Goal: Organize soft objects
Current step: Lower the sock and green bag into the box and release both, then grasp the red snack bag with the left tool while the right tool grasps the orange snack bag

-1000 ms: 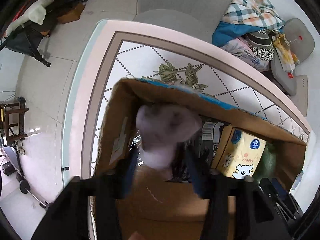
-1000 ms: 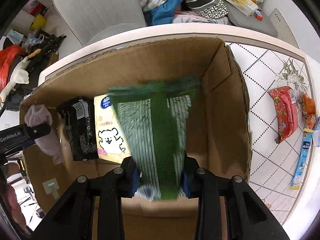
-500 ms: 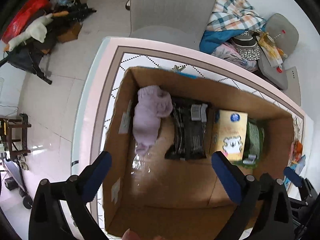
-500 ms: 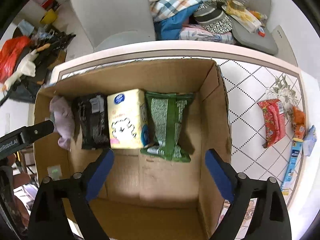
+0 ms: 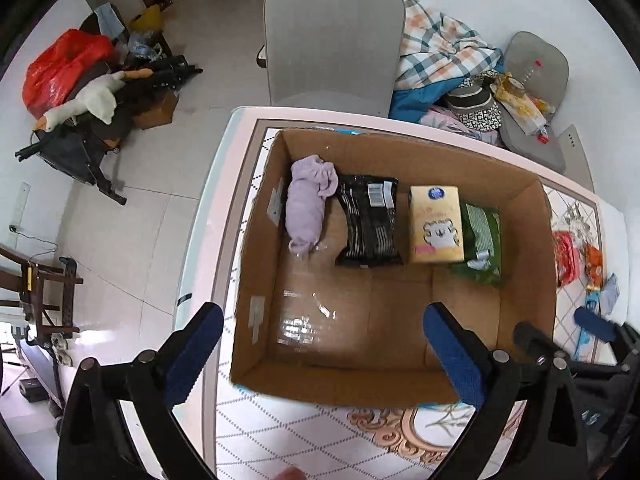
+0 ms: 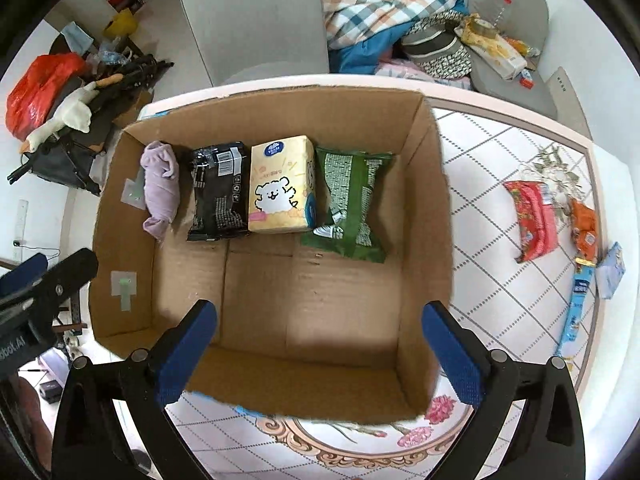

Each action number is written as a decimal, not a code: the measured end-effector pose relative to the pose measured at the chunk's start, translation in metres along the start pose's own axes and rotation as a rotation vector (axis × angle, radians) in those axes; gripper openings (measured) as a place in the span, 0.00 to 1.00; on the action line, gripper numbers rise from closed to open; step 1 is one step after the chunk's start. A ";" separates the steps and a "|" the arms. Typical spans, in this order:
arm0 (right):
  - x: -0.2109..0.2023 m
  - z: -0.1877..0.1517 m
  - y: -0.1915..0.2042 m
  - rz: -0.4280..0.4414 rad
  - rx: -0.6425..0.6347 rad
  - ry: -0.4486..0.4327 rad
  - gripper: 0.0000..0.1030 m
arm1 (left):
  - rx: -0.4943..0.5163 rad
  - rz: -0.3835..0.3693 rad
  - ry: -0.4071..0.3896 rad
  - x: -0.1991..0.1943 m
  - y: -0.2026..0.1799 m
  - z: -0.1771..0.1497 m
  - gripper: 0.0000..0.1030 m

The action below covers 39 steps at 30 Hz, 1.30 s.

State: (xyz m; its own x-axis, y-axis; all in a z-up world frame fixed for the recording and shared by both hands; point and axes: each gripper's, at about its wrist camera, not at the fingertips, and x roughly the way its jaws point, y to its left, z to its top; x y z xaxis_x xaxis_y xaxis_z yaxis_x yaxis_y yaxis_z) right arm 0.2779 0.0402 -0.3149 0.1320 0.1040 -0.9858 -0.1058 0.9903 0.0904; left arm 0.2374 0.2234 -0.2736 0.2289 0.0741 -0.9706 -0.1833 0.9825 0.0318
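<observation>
Above the cardboard box [image 6: 424, 208] on the patterned table [image 6: 500, 184] — both grippers hang empty.

The left gripper [image 5: 320, 340] has its blue-padded fingers spread wide with nothing between them; the right gripper [image 6: 320, 336] has its jaws opening, also around nothing. Along the box's far wall lie a lilac cloth [image 6: 160, 188], a black packet [image 6: 218, 190], a yellow tissue pack [image 6: 280, 186] and a green packet [image 6: 352, 204], side by side — a red packet [image 6: 532, 216] sits outside on the table.
</observation>
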 end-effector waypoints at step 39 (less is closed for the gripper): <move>-0.124 -0.102 -0.252 0.027 0.331 -0.185 1.00 | 0.291 -0.201 -0.069 -0.073 -0.233 -0.031 0.99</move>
State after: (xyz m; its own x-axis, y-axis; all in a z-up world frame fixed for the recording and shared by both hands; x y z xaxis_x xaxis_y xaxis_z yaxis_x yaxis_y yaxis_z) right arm 0.1875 -0.2322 -0.2299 0.3120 0.1155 -0.9430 0.2089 0.9599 0.1867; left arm 0.2340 -0.0163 -0.2177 0.2982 -0.1242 -0.9464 0.1495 0.9853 -0.0822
